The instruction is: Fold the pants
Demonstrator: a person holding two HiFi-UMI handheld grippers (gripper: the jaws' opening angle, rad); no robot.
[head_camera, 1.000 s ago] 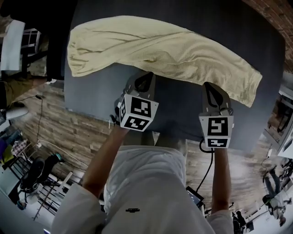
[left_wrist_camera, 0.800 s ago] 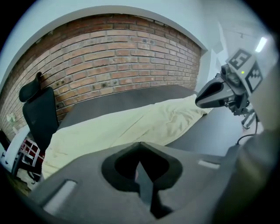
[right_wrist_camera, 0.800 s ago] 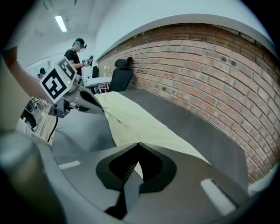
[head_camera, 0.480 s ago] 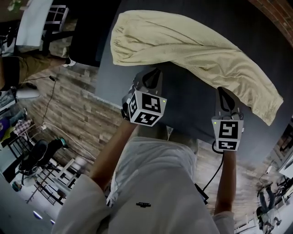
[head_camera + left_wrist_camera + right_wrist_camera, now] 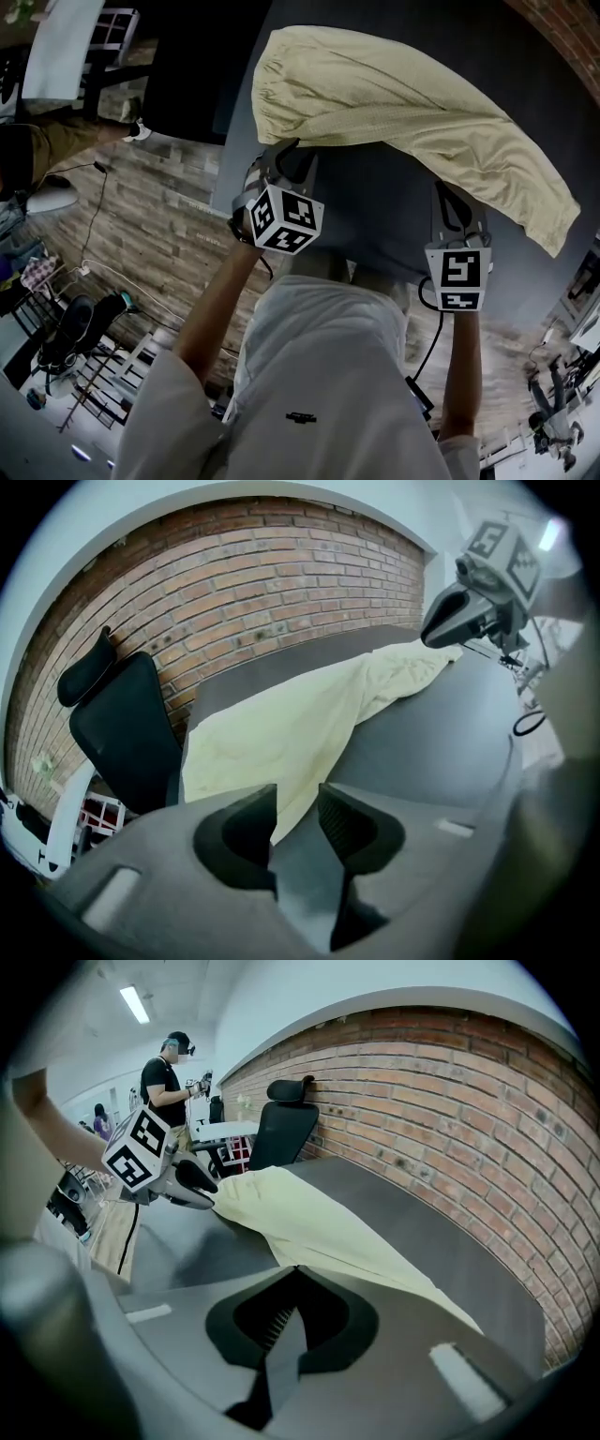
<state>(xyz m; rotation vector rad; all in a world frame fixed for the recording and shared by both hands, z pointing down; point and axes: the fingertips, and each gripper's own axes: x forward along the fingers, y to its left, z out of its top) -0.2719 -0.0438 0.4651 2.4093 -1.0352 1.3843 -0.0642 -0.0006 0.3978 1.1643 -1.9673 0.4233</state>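
Yellow pants (image 5: 403, 103) lie stretched along the grey desk (image 5: 375, 225). Your left gripper (image 5: 281, 157) is at the waistband edge. Its fingers (image 5: 352, 822) have just been opening with nothing pinched between them, likely readying a grab. Your right gripper (image 5: 452, 202) is clenched empty.

Left gripper (image 5: 298, 797): jaws are opening, no cloth pressed between them. It and right gripper (image 5: 450, 194) are shifting along pants (image 5: 403, 103) toward waistband (image 5: 267, 89).

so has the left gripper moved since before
Yes: the left gripper slid left, toward the table's left edge; its jaws have just been opening, the pants' edge showing in their gap.
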